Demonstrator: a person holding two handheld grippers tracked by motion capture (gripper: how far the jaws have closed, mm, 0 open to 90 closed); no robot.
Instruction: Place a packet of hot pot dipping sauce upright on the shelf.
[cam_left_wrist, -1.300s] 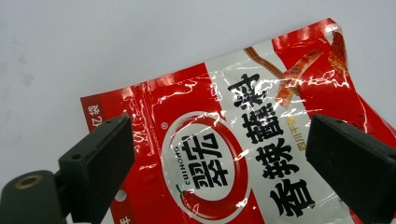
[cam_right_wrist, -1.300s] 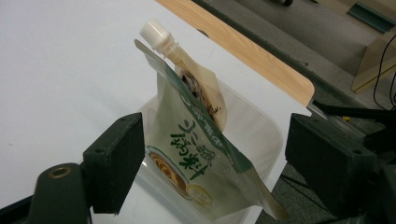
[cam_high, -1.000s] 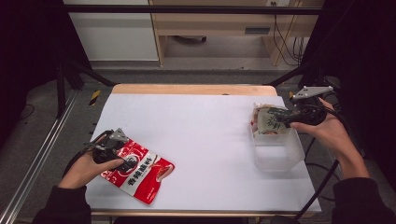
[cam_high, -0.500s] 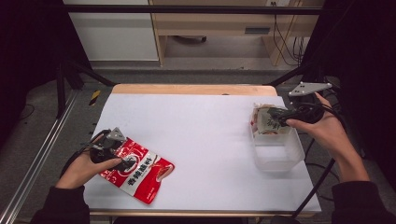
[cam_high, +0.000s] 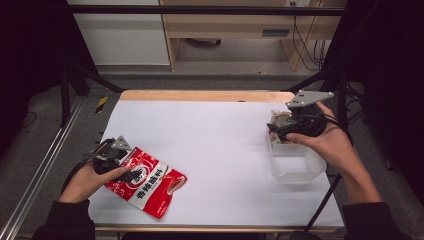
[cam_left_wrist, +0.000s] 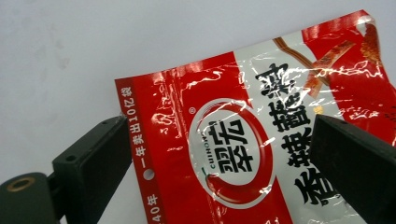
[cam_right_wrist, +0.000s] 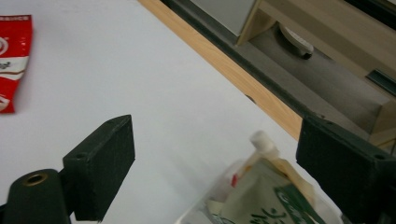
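Your left claw is spread over the red packet; closing on the slick foil flat against the worktop risks slipping. Right claw is spread too.

White-topped table w/ wood far edge mid-frame, wooden cabinet and white panel up top, grey floor at left, dim surroundings.
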